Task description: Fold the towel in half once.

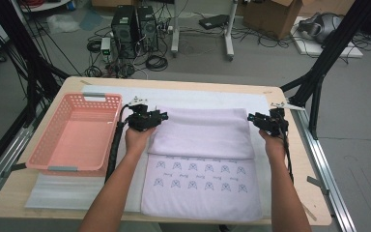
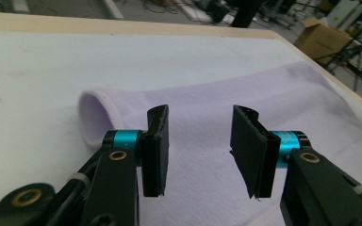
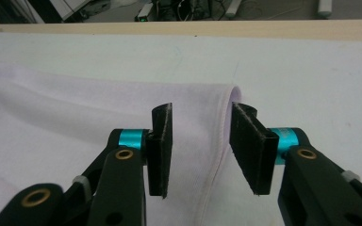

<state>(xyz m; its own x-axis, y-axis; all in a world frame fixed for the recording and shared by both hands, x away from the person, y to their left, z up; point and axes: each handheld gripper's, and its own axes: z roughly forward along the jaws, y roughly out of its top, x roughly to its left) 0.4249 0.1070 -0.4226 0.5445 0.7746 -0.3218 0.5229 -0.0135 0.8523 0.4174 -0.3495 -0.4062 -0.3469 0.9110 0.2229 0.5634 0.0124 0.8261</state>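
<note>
Beside towel [image 1: 200, 133]: pink basket [image 1: 75, 133] left; both grippers' jaws apart, holding nothing.

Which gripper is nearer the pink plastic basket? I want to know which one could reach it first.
Left. The left gripper hovers at the lilac folded towel's left end, just beside the pink plastic basket. The right gripper is at the towel's far right end.

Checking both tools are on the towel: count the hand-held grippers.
2. The left hand-held gripper sits open at the folded towel's left corner; the right hand-held gripper sits open at its right corner.
</note>
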